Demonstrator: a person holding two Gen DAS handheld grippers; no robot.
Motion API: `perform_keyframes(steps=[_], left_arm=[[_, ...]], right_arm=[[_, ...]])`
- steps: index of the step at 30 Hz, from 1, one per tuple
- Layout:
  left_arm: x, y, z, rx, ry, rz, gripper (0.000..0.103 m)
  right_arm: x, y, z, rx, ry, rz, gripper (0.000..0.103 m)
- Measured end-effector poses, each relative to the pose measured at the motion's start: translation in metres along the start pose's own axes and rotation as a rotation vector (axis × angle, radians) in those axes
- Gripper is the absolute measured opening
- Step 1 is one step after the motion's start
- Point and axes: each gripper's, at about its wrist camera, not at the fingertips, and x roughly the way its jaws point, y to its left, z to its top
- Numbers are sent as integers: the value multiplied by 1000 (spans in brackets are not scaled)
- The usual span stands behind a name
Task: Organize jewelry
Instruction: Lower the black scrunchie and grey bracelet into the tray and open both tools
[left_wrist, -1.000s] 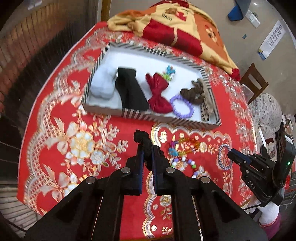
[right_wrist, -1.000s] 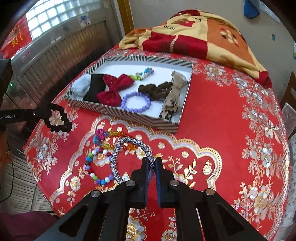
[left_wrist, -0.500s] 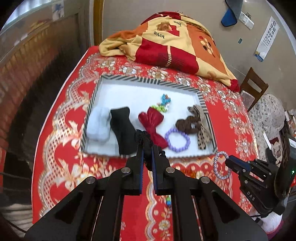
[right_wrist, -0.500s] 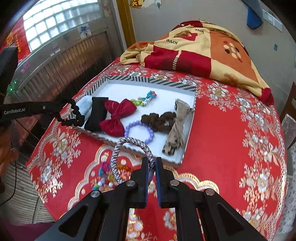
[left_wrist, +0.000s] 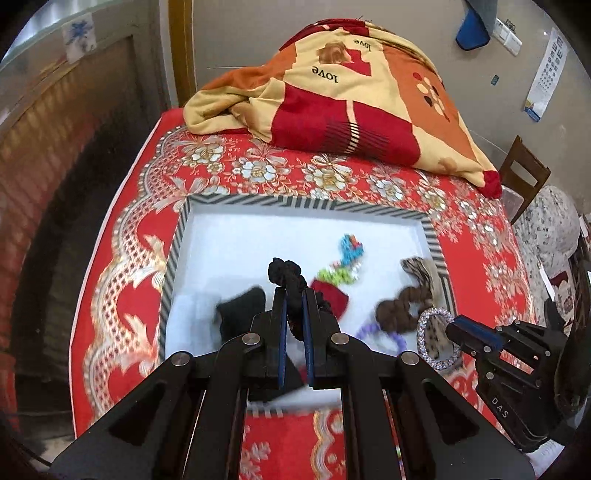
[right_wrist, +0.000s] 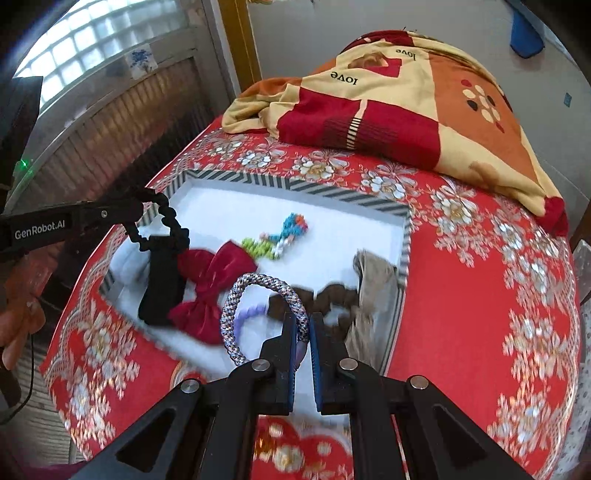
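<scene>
A black scrunchie (left_wrist: 291, 280) is clamped between the jaws of the left gripper (left_wrist: 293, 314) and is held above the near left part of the striped-rimmed tray (left_wrist: 295, 204). A braided grey-and-white hair tie (right_wrist: 258, 310) is clamped in the right gripper (right_wrist: 303, 332) and hangs over the tray's near right part, above a purple bead bracelet (right_wrist: 251, 314) and a brown scrunchie (right_wrist: 332, 299).

Within the tray, a black cloth piece (right_wrist: 162, 284), a red bow (right_wrist: 214, 291), a coloured bead string (right_wrist: 280, 238) and a tan patterned band (right_wrist: 373, 291) are already laid on the white lining. A pale item at the tray's left end is too blurred to be identified.

The tray rests on a red floral tablecloth (right_wrist: 480, 288); a folded patterned blanket (right_wrist: 406, 103) lies at the far edge, well apart from the tray.

The step in hand is judged to be the carrying of both pieces to the tray. Release is not yet made. For the next move, each piece should be lowered onto bare lining, the far half being largely free, and the jaws parted only when the piece is close to the surface, so that items already placed are not disturbed or overlapped.
</scene>
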Motion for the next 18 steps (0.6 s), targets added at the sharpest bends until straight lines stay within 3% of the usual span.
perform_keyframes(steps=[8,18], left_arm=[[43,9,36,5,46,-6,7],[94,21,57,-26,123,-45,7]], right_arm=[[42,-8,33,15,43,-11,7],[79,-22,45,27,114,-65,7]])
